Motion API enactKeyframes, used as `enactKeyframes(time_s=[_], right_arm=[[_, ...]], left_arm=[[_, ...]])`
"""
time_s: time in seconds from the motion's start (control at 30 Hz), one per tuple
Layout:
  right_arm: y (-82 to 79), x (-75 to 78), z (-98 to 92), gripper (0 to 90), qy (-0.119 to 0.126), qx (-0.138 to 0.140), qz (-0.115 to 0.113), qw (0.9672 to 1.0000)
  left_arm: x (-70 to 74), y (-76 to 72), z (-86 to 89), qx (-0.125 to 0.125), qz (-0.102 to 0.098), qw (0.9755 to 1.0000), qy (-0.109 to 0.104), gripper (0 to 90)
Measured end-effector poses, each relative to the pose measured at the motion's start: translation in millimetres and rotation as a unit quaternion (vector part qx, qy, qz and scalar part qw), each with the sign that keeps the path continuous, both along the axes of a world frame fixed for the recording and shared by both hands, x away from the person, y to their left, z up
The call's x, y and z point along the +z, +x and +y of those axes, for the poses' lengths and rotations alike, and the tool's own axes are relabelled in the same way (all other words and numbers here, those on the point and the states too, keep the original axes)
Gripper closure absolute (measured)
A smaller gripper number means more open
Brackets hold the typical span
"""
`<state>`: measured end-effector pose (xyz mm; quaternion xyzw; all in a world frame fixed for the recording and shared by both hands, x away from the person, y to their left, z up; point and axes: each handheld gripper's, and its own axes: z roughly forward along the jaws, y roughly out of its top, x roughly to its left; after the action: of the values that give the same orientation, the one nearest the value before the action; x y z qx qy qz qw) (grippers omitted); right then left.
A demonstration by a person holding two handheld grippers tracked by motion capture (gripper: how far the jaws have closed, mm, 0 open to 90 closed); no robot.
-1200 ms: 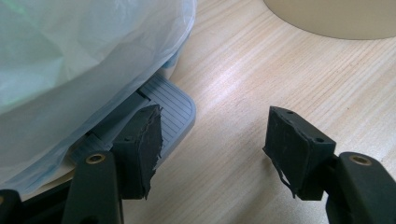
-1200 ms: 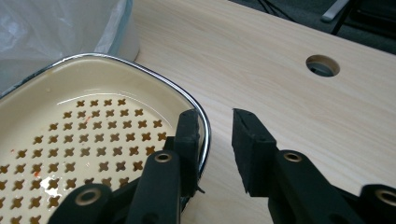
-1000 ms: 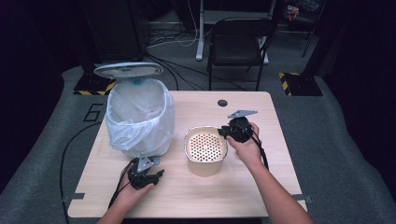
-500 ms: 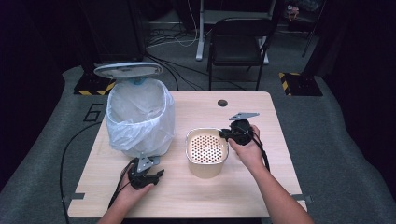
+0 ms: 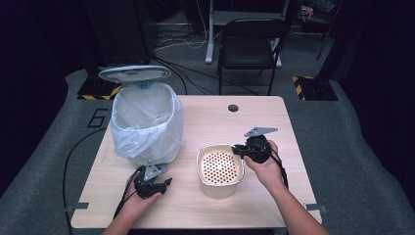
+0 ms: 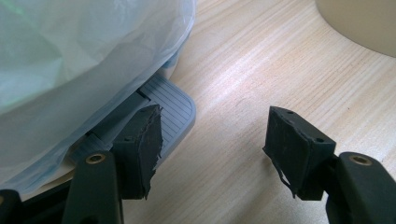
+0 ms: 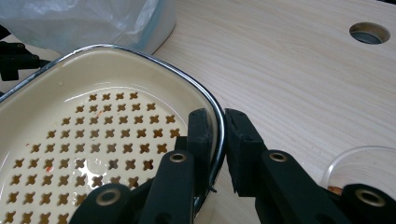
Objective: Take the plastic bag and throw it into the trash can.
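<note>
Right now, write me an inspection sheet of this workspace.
Surface: light wooden table with a round hole.
Job's things: cream perforated strainer basket; pedal bin lined with a plastic bag, lid up, pedal.
Clutter: clear dish beside the basket.
Grippers: right gripper shut on the basket's rim; left gripper open, one finger on the pedal.
Cables: black cable from the left gripper over the floor.
Surroundings: folding chair, grey carpet, dark room.

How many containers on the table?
2: a bag-lined trash bin at the table's left, and a cream perforated basket near the front centre, its rim clamped by the right tongs.
</note>
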<state>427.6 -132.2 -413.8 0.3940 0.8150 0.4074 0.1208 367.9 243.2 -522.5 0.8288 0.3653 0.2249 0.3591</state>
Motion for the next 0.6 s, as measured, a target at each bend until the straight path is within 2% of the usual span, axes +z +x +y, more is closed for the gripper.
enactKeyframes(time_s=[0.13, 0.23, 0.47, 0.6], right_arm=[[-3.4, 0.0, -1.3, 78.7, 0.0, -0.002, -0.001, 1.0], [-3.6, 1.9, -2.6, 71.7, 0.008, -0.001, -0.004, 1.0], [-7.0, 18.8, -11.1, 62.4, 0.023, -0.008, -0.03, 0.9993], [-5.8, 23.5, -20.0, 58.8, 0.033, -0.024, -0.04, 0.9984]], left_arm=[[0.0, 0.0, -0.1, 0.0, 0.0, 1.0, 0.001, 36.6], [0.4, -0.1, 0.0, -0.001, 0.002, 1.0, 0.003, 36.6], [0.0, 0.0, 0.0, 0.0, 0.0, 1.0, 0.0, 36.6], [0.1, -0.2, -0.2, 0.0, -0.001, 1.0, 0.003, 36.5]])
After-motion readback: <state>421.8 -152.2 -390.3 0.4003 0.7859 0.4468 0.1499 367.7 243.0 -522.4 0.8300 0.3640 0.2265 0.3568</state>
